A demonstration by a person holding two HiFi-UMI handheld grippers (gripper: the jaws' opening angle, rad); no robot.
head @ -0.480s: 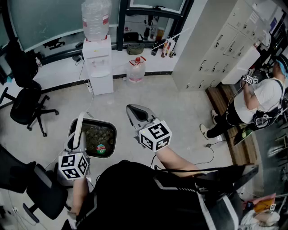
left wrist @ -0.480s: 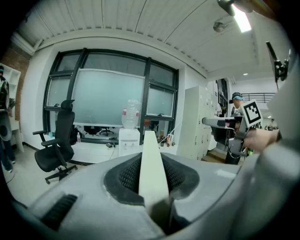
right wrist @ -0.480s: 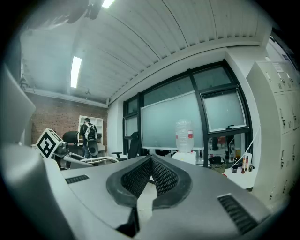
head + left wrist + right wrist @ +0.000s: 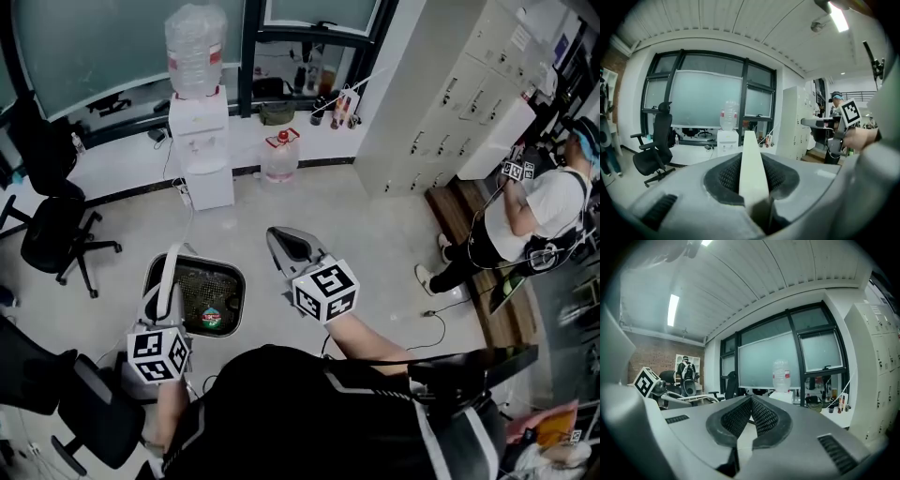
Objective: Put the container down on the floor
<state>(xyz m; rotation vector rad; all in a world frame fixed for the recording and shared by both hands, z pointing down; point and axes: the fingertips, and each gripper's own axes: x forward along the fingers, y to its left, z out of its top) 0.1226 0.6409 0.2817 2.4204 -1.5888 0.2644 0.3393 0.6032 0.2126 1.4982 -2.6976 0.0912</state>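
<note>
- While the person stands over it, the left gripper (image 4: 751, 176) pinches the container's pale handle (image 4: 749, 140). The strip stands upright between the ribbed pads, which are held apart only by its thickness.
- Beside it, the right gripper (image 4: 750, 404) is pressed together on nothing and held out in the air, about as far from the water dispenser (image 4: 200, 141) as the left one.
- Set against half a moment ago, hardly anything has shifted. The pinch on the handle is the same, and the container (image 4: 208, 279) hangs about as far in front of the water dispenser as it did, perhaps a touch lower.
- From that I'd say the lowering has barely begun, so letting go is not due yet.
- Seen from above, the container is a dark tub with rounded corners and a mesh lining. A small green-and-red round thing (image 4: 211, 317) lies in its bottom.
- It sits on the person's side of the water dispenser, well apart from it, over bare floor (image 4: 375, 234).
- I can't tell from above whether its base touches the floor. The left gripper looks out level across the room, so my guess is that the container is still up in the air.
</note>
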